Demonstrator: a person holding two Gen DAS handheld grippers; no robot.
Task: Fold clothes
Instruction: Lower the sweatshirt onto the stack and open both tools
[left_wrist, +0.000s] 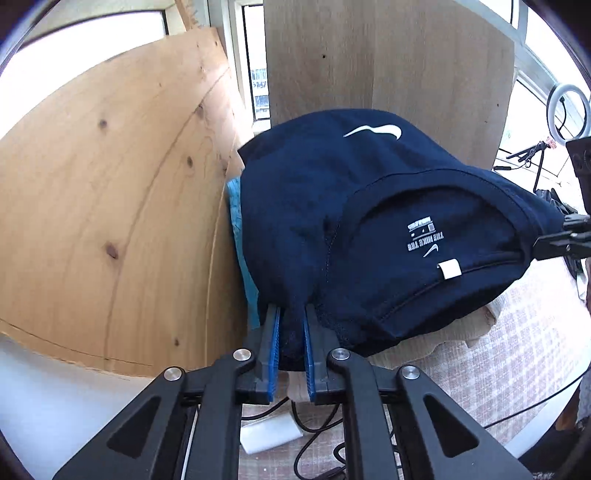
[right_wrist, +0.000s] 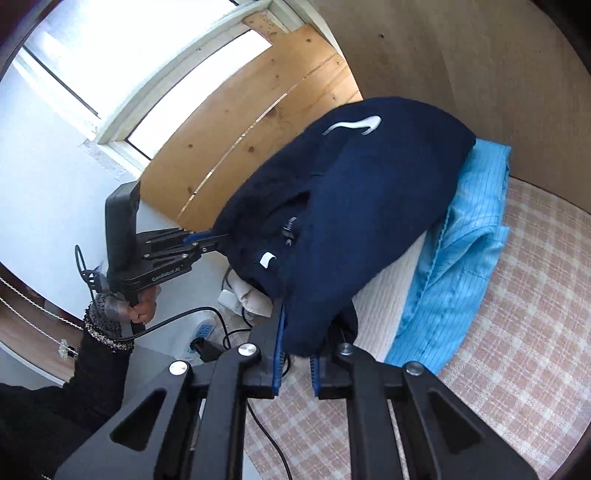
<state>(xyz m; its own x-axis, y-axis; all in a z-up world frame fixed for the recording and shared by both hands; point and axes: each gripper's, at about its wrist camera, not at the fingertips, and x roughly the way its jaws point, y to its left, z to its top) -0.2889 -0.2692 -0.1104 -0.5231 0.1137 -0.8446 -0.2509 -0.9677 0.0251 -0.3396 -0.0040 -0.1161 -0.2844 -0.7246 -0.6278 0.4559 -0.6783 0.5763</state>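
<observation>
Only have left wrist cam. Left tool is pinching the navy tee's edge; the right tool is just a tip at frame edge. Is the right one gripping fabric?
Observer: Yes. The right wrist view shows the right tool shut on the navy tee, with fabric bunched between its blue pads.
Operator: What's the blue sliver beside the tee?
Observer: A light blue striped garment. It is crumpled and sticks out from under the tee onto the checked cloth.
Operator: What's holding the left tool?
Observer: A hand in a dark sleeve grips the handle, below the left tool.
</observation>
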